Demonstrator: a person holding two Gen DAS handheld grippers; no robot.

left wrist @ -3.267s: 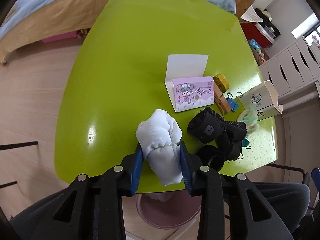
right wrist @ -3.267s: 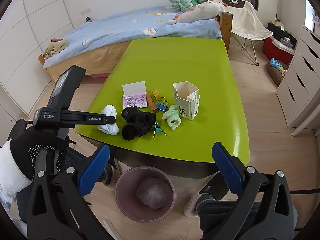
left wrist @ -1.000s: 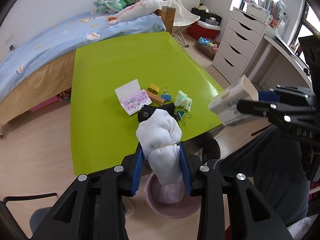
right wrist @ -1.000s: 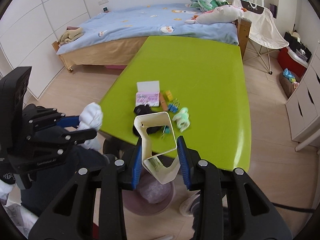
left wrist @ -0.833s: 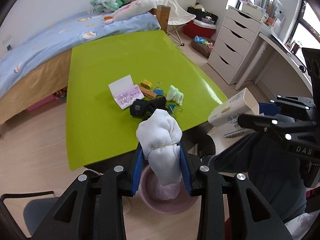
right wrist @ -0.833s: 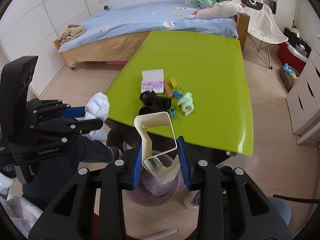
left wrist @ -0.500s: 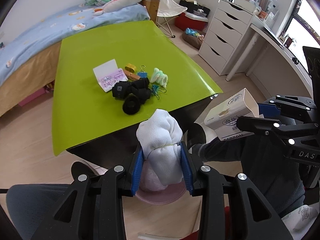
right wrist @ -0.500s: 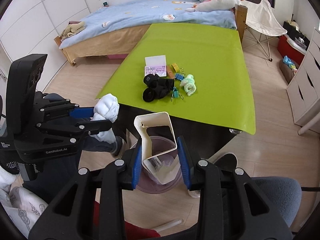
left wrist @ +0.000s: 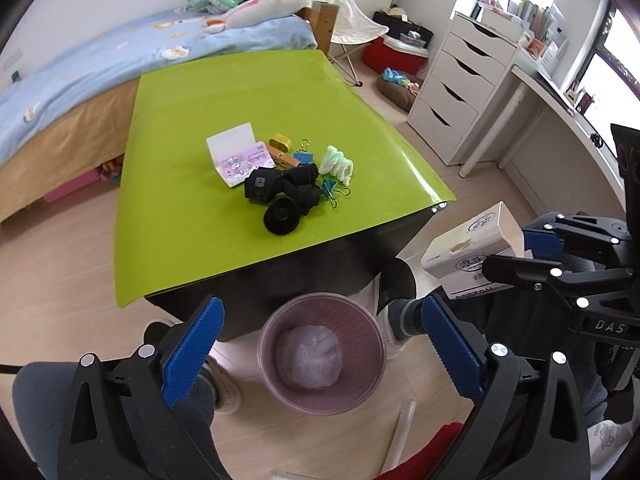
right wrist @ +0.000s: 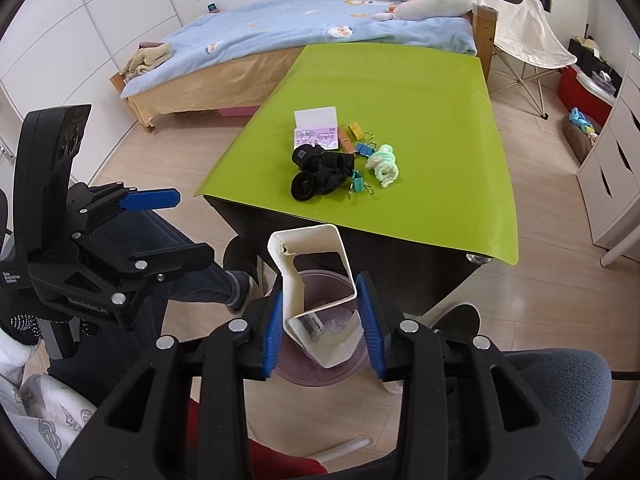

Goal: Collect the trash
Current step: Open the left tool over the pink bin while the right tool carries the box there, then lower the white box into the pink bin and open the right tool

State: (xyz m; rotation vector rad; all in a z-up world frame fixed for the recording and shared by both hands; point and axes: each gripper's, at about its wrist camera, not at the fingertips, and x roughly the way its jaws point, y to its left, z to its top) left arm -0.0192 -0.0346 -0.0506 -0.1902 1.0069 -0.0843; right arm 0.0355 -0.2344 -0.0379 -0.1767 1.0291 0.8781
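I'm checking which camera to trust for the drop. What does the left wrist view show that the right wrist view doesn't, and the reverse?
Left wrist only: the bin's whole mouth with a wad inside, and the left tool with its jaws opening, nothing between them.

Right wrist only: the open carton seen from its mouth, pinched in the right tool and hiding much of the bin.

Both: the green table, black straps, purple box, binder clips.

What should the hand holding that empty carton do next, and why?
Probably let go. The right gripper holds the opened carton directly above the pink bin on the floor, so releasing should drop it in. The left gripper, its jaws opening with nothing between them, hangs over the same bin, so it seems to be the collection spot.
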